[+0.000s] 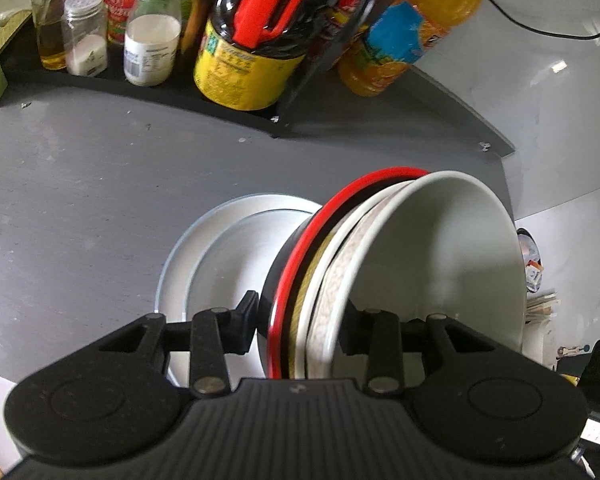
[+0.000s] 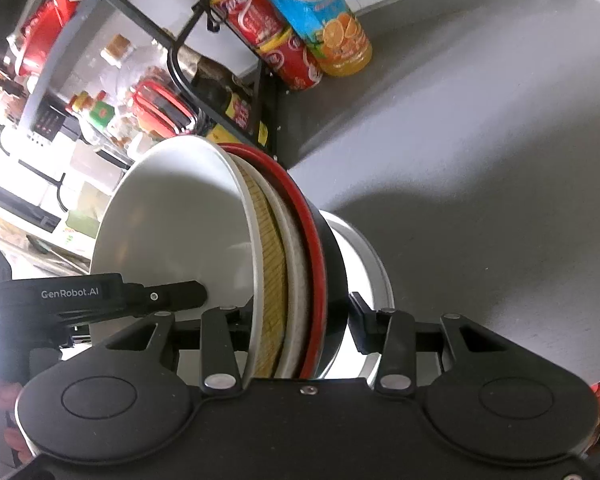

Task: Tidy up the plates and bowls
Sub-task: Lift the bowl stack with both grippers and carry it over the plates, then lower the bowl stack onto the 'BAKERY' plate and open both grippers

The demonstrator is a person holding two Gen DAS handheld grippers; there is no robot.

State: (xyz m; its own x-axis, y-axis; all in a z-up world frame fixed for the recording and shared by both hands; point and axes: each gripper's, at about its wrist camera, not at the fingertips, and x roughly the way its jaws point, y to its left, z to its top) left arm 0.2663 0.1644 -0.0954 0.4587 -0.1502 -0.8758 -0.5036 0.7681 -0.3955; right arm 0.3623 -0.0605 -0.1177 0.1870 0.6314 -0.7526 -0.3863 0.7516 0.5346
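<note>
Left wrist view: the left gripper point(image 1: 300, 332) is clamping the nested bowl stack point(image 1: 380, 272) by its rims, tilted on edge above the white plate point(image 1: 220, 248) lying on the grey table point(image 1: 80, 200).

Right wrist view: the right gripper point(image 2: 296, 320) is straddling the same bowl stack point(image 2: 204, 240) — contact cannot be confirmed.

Risk: the loosely nested bowls may be sliding apart — uneven pressure would drop one onto the plate.

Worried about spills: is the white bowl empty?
Empty: the white bowl shows a bare inside, nested atop the stacked bowls.
</note>
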